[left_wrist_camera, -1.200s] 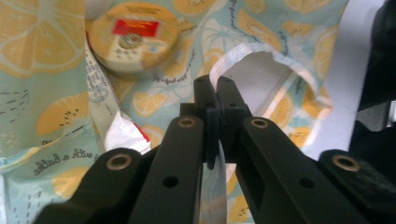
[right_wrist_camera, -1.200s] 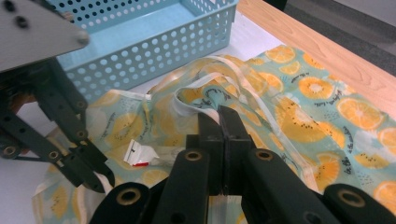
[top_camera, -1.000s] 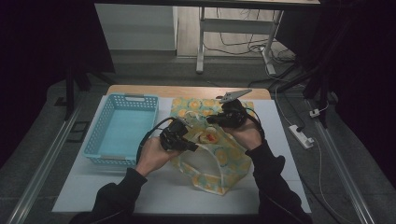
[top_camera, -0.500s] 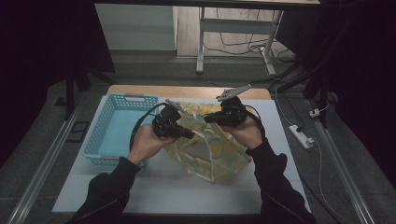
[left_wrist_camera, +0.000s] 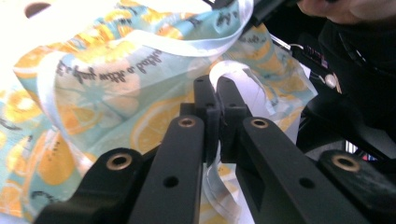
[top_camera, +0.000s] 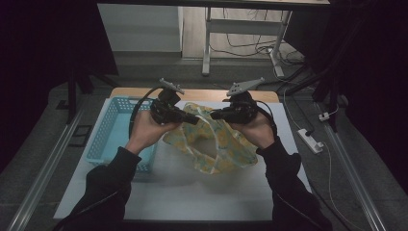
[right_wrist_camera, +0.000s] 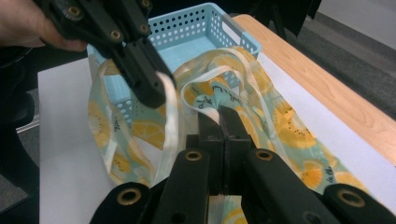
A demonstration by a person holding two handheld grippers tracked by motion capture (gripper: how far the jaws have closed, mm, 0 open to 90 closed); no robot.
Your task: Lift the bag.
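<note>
Lemon-print bag, its script lettering unreadable, hangs by white handles clenched in both grippers' fingers.

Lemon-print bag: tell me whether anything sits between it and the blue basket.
Nothing visible does. The lemon-print bag hangs from its handles, clamped in the left gripper and the right gripper, right beside the blue basket, whose open top looks unobstructed.

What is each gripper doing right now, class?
Left gripper: shut on a white strap of the bag.
Right gripper: shut on the bag's edge.
</note>
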